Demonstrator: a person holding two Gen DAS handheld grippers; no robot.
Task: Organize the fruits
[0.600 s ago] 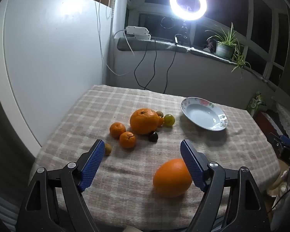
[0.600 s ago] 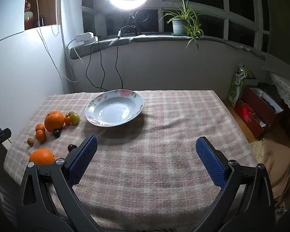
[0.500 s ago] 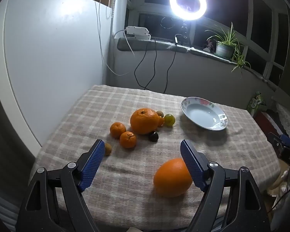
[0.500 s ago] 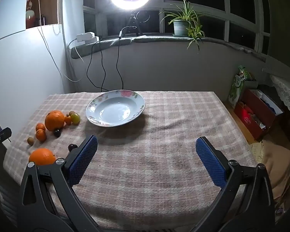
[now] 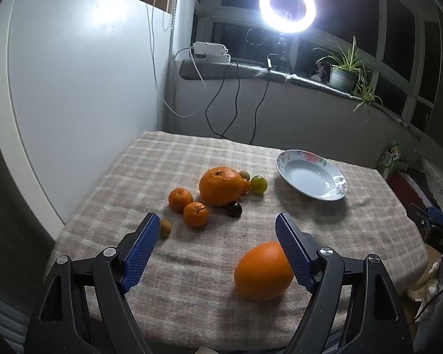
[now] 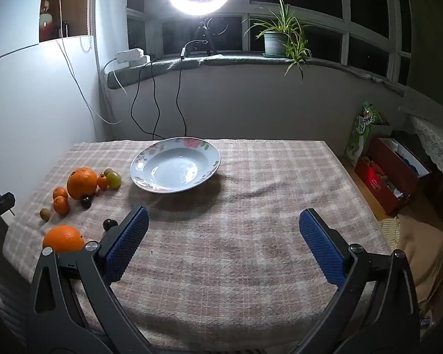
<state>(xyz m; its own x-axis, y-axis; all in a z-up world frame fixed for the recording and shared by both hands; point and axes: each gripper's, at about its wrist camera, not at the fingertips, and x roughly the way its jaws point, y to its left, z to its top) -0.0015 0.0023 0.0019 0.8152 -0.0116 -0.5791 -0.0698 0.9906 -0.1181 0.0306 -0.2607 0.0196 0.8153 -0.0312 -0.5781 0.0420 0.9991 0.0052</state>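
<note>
Fruit lies scattered along the left edge of the checked surface point(image 6: 251, 236) while the flowered plate point(image 6: 175, 166) near the far edge stands empty; nothing has moved in the past half-second, so the sorting has not begun. The left gripper point(image 5: 215, 236) hovers with jaws spread wide, a large orange point(image 5: 264, 270) beside its right pad but not pinched. The right gripper point(image 6: 223, 230), jaws spread and empty, faces bare cloth. Only the right view shows a dark cherry point(image 6: 110, 224) at the near-left corner; the left view alone shows the stem scar on the biggest orange point(image 5: 221, 185).
</note>
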